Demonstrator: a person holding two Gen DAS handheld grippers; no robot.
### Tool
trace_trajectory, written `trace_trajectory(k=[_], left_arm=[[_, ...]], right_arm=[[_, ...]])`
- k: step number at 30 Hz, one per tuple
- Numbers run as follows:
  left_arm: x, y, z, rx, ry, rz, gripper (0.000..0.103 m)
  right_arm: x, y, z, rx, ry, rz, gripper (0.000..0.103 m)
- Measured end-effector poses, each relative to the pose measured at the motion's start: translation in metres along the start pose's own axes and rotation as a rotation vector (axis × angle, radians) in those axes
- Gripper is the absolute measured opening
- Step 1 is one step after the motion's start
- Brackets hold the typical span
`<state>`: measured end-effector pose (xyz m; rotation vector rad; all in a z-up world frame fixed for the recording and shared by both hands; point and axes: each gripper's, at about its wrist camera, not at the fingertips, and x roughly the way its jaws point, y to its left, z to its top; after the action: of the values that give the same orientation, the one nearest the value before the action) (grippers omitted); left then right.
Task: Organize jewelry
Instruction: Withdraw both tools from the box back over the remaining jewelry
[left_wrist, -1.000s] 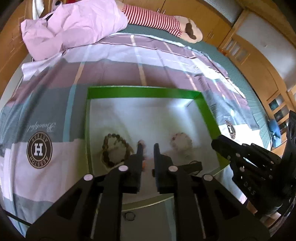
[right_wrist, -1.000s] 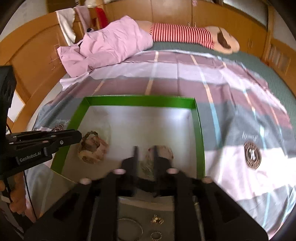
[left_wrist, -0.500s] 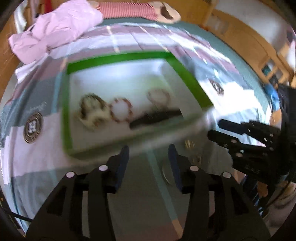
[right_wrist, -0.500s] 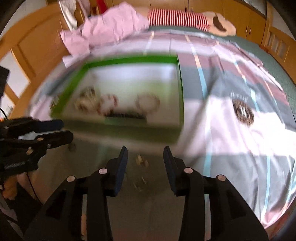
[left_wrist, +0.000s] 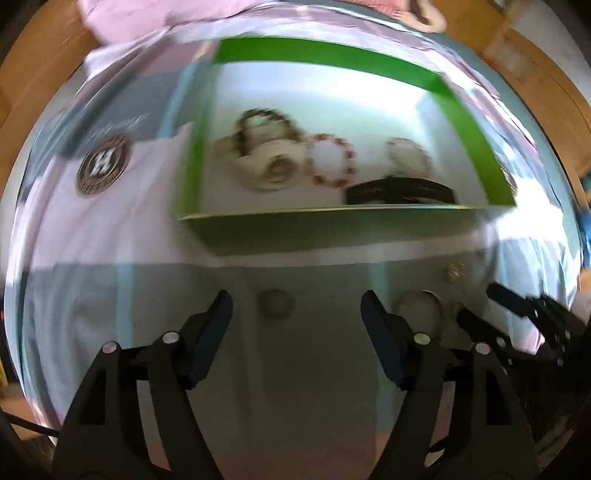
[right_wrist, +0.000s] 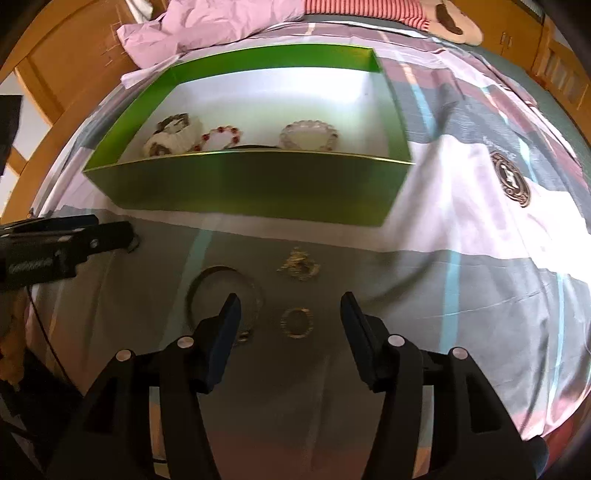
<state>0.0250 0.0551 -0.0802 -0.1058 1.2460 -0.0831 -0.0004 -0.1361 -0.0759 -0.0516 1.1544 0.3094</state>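
A green box (left_wrist: 332, 55) with a white floor holds a dark-and-cream bead bundle (left_wrist: 262, 151), a red bead bracelet (left_wrist: 332, 162), a clear bracelet (left_wrist: 408, 155) and a black piece (left_wrist: 399, 192). On the bedspread in front of it lie a small ring (left_wrist: 273, 303), a bangle (left_wrist: 421, 306) and a gold brooch (left_wrist: 455, 271). My left gripper (left_wrist: 295, 306) hovers over the small ring, jaws opening, touching nothing. My right gripper (right_wrist: 290, 306) is also opening, above another ring (right_wrist: 296, 323), with the bangle (right_wrist: 221, 295) by its left finger and the brooch (right_wrist: 299, 266) just beyond.
The box's near wall (right_wrist: 247, 184) stands between the grippers and the bracelets. A pink blanket (right_wrist: 221, 22) and a striped plush (right_wrist: 369, 7) lie at the far end of the bed. The left gripper (right_wrist: 114, 230) shows at the left edge. Wooden furniture rings the bed.
Both grippers have drawn back from over the box and sunk toward the loose pieces in front of it. Both jaws have spread. The red bracelet now lies in the box.
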Motion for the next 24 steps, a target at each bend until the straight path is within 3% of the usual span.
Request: trace_trajectory(k=[3, 5, 13, 17, 24], left_arm=[[0.002, 0.001, 0.001, 0.001, 0.011, -0.012, 0.072], [0.000, -0.009, -0.002, 0.039, 0.000, -0.015, 0.073], [0.008, -0.088, -0.036, 0.345, 0.003, -0.044, 0.085], [0.018, -0.100, -0.047, 0.395, 0.028, -0.012, 0.086], [0.042, -0.098, -0.051, 0.399, 0.066, 0.041, 0.088]], right_arm=[[0.000, 0.008, 0.001, -0.038, -0.023, -0.071, 0.056], [0.000, -0.003, 0.003, 0.005, -0.024, -0.093, 0.056], [-0.006, -0.040, -0.001, 0.095, -0.014, -0.142, 0.060], [-0.003, -0.038, -0.005, 0.099, -0.008, -0.140, 0.060], [-0.001, -0.032, -0.005, 0.090, -0.006, -0.127, 0.062]])
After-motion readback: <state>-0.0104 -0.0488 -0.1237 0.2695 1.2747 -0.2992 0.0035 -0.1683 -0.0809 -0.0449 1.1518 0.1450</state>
